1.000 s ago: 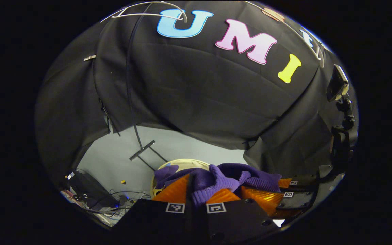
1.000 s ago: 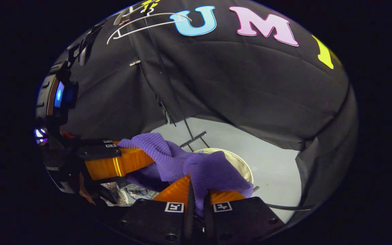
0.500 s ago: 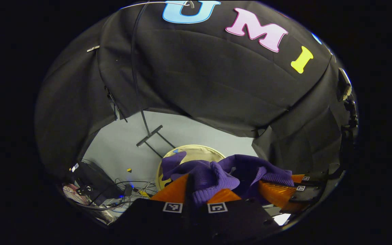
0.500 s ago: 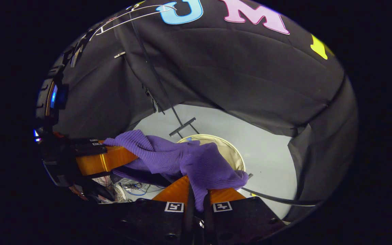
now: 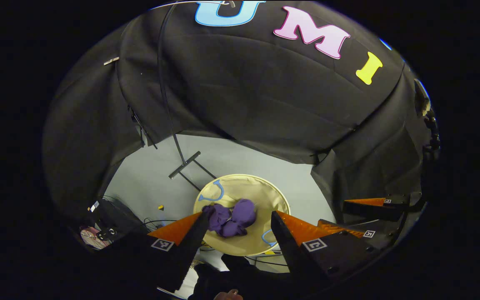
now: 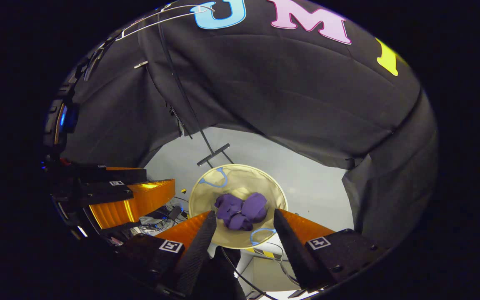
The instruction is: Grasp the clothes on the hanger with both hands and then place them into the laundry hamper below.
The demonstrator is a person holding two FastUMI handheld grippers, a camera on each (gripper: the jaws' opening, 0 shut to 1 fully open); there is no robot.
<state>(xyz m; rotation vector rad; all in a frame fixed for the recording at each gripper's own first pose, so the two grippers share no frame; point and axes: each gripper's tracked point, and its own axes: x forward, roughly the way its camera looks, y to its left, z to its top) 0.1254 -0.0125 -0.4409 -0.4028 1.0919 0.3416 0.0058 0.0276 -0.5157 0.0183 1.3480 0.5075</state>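
The purple knit garment (image 5: 231, 217) lies crumpled in the round beige laundry hamper (image 5: 265, 196) on the floor below. In the right gripper view the same garment (image 6: 241, 211) rests in the hamper (image 6: 240, 179), framed by my fingers. My left gripper (image 5: 236, 221) is open above the hamper, its orange fingers spread wide and holding nothing. My right gripper (image 6: 243, 218) is open too, also over the hamper. The white wire hanger (image 6: 169, 16) hangs bare at the top of the rack.
The rack's thin black pole (image 5: 166, 91) runs down to a foot bar (image 5: 185, 165) on the grey floor behind the hamper. Cables and gear (image 5: 106, 227) lie at the left. The other gripper (image 6: 127, 200) shows at the left of the right gripper view.
Both grippers have opened and let go of the purple garment. It has dropped from between the fingers into the hamper below.
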